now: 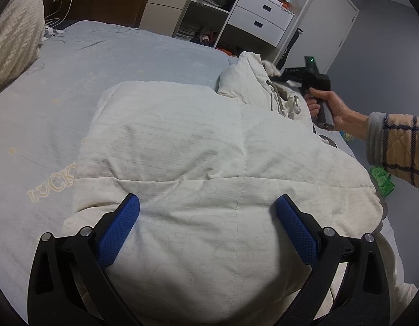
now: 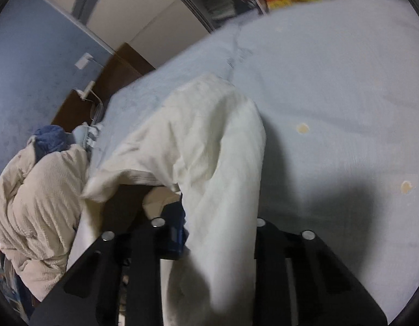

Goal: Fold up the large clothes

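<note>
A cream quilted hooded jacket lies folded on the pale blue bed. My left gripper hovers over its near part, blue pads wide apart and open, nothing between them. At the far right a person's hand holds my right gripper, its tips buried in the jacket's hood beside the drawstrings. In the right wrist view the hood cloth runs up between the narrow jaws of my right gripper, which is shut on it. One blue pad shows; the other is hidden.
A knitted cream blanket is heaped at the bed's left end, also seen as the blanket. Behind the bed stand a brown headboard, an open wardrobe with white drawers and a door. The bed's right edge is near the sleeve.
</note>
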{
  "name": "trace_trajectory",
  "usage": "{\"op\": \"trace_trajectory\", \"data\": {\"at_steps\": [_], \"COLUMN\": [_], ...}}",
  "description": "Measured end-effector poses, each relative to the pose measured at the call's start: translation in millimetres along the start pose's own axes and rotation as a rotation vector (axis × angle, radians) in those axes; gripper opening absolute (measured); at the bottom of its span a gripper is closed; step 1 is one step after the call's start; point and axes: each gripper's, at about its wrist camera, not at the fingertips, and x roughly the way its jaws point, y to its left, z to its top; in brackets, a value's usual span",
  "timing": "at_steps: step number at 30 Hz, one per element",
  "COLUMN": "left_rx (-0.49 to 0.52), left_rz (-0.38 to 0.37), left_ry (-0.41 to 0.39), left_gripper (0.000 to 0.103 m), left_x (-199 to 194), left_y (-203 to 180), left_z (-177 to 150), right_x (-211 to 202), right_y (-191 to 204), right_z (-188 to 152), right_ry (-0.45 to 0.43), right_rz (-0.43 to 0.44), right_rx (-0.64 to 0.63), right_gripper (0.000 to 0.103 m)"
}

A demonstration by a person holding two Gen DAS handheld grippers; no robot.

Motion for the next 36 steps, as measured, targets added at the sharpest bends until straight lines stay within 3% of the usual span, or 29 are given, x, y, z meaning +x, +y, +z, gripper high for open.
{"op": "trace_trajectory", "data": {"at_steps": [4, 13, 24, 36], "left_rx": [-0.001, -0.016, -0.038, -0.071], "left_rz": [-0.001, 0.014, 0.085, 0.069], "left_ry": [0.001, -0.031, -0.072, -0.055], "left_gripper": [0.096, 0.096, 0.096, 0.096], "left_x": [1.2, -4.4, -60.4, -121.3], "left_y": [-0.1, -0.6, 0.3, -17.3], "left_z": [-0.3, 2.7, 4.8, -3.0], "right_x": [-41.6, -135.7, -202.7, -215.8], "right_y": [31.9, 101.4, 171.9, 174.4], "right_z": [-7.1, -58.3, -177.9, -313.7], "right_ry": [-0.082, -0.122, -0.108, -0.076], "right_rz": [0.026, 0.032, -0.016, -0.183], "right_rx": [-0.038, -0.157, -0.342, -0.547], "right_gripper": [0.018, 0.018, 0.018, 0.018]}}
